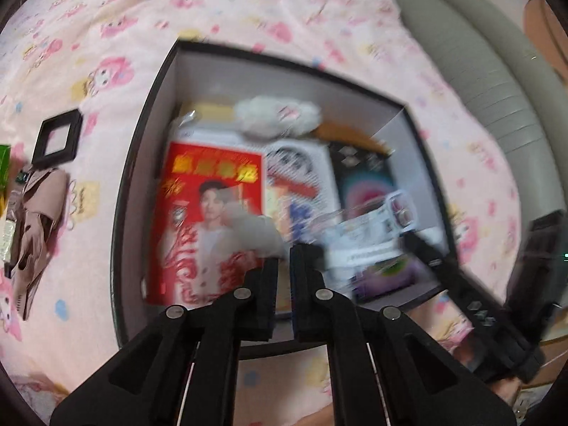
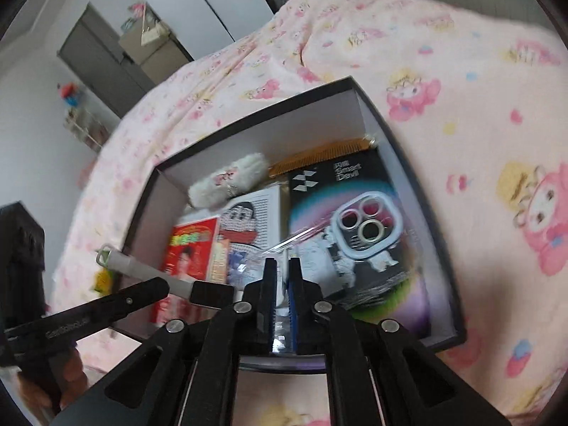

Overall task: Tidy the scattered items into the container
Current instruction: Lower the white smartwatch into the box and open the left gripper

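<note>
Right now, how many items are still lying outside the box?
3 that I can make out, all at the left edge of the left wrist view: a small black frame, a beige cloth below it, and a green packet partly cut off. More may be hidden.

Ahead of the grippers, a matt card box (image 2: 440,248) on soft printed cloth bedding (image 2: 461,88); inside, a fluffy pouch (image 2: 227,181), glossy clear plastic case (image 2: 369,230), glossy red paper (image 1: 213,220).

Pink cartoon-print bedspread (image 1: 248,17) carries the black open box (image 1: 156,81), a small black square frame (image 1: 56,138) and a beige garment (image 1: 35,220).
</note>
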`<control>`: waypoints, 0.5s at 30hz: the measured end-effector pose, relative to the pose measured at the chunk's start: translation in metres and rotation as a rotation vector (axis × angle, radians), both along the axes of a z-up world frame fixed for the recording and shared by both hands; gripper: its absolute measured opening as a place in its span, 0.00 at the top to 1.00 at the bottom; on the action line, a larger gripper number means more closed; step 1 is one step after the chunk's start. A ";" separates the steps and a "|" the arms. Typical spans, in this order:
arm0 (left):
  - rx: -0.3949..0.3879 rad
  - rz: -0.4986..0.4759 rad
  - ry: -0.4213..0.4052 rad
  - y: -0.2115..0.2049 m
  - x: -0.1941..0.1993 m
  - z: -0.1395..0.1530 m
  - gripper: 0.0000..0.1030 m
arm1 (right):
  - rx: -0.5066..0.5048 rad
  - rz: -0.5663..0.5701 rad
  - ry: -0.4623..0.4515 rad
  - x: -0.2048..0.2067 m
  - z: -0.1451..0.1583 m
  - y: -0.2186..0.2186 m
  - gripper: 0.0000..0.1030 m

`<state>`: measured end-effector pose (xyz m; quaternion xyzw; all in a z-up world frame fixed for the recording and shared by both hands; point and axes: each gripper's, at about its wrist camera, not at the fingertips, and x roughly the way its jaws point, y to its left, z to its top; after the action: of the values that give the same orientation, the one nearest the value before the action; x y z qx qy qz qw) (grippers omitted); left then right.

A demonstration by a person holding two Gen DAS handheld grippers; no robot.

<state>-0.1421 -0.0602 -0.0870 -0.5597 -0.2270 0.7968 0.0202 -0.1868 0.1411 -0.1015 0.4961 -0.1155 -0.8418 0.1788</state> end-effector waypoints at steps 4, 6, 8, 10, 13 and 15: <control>0.037 0.041 -0.002 -0.016 0.013 0.000 0.64 | 0.119 -0.048 0.140 0.015 0.024 0.006 0.82; -0.003 0.045 0.025 -0.022 0.020 0.011 0.53 | 0.178 -0.093 0.223 0.019 0.034 0.011 0.68; -0.081 0.031 0.069 -0.018 0.020 0.020 0.54 | 0.219 -0.113 0.274 0.019 0.043 0.015 0.60; -0.150 0.022 0.097 -0.013 0.014 0.025 0.65 | 0.232 -0.071 0.253 0.013 0.044 0.012 0.60; -0.108 -0.056 0.080 0.005 -0.014 0.011 0.73 | 0.215 0.039 0.200 0.003 0.035 -0.009 0.60; -0.095 -0.108 0.023 0.017 -0.031 -0.005 0.75 | 0.206 0.101 0.145 -0.005 0.018 -0.027 0.60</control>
<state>-0.1734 -0.0430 -0.0924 -0.5621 -0.1580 0.8109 0.0390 -0.1918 0.1140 -0.0831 0.4551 0.0096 -0.8727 0.1768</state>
